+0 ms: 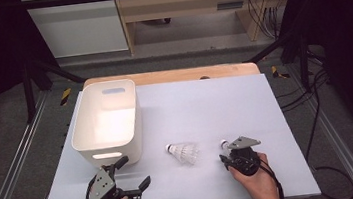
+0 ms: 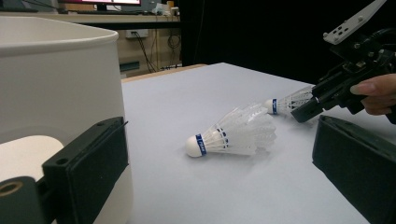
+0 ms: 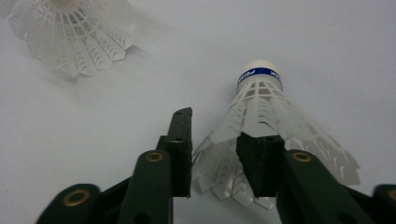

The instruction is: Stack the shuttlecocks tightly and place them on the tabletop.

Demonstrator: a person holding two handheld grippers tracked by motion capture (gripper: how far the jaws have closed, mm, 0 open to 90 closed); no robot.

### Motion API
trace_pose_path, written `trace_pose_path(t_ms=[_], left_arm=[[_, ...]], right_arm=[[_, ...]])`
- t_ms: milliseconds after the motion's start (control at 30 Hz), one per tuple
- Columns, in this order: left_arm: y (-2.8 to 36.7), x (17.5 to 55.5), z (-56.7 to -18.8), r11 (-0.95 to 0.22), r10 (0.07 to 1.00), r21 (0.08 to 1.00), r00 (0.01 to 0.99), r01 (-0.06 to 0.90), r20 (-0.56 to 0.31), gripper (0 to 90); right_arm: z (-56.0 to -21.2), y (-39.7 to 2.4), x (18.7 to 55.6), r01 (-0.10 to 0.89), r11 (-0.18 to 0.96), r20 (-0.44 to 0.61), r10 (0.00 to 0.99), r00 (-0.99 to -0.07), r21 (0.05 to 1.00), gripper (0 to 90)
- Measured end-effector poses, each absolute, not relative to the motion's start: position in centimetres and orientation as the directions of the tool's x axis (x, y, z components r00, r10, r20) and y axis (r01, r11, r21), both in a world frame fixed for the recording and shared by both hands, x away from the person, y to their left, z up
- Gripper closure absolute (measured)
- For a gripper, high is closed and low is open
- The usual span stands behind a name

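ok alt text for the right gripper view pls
The right gripper has its two black jaws around the skirt of a white shuttlecock lying on the white table. A second shuttlecock lies at top left.

- Bright, even overhead light on the white table (image 1: pixel 205 101); dark, underexposed surroundings.
- Soft, faint shadows only.
- Slightly blurred near jaws in both gripper views.
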State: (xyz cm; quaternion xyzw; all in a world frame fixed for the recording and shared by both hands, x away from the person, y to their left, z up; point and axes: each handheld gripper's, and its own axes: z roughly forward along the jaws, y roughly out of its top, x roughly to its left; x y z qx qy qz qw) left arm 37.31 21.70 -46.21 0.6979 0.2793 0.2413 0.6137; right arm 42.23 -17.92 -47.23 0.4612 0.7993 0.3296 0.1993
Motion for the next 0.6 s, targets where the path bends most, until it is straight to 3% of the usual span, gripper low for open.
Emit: trace_pose_path(t_ms=[133, 267, 600], left_arm=[[21.7, 37.3, -46.2, -0.091, 0.686, 0.992, 0.727, 0.093, -0.005, 3.1], [21.7, 37.3, -46.2, -0.091, 0.686, 0.992, 0.728, 0.092, -0.005, 3.1], [21.7, 37.3, -46.2, -0.092, 0.686, 0.991, 0.728, 0.092, -0.004, 3.1]], right_arm=[[-47.0, -18.5, 41.9, 0.593, 0.368, -0.03, 0.865, -0.501, 0.716, 82.5], [-46.8, -19.3, 41.8, 0.59, 0.368, -0.02, 0.859, -0.512, 0.719, 88.8], [-46.1, -18.8, 41.8, 0.531, 0.419, -0.007, 0.79, -0.614, 0.736, 89.6]])
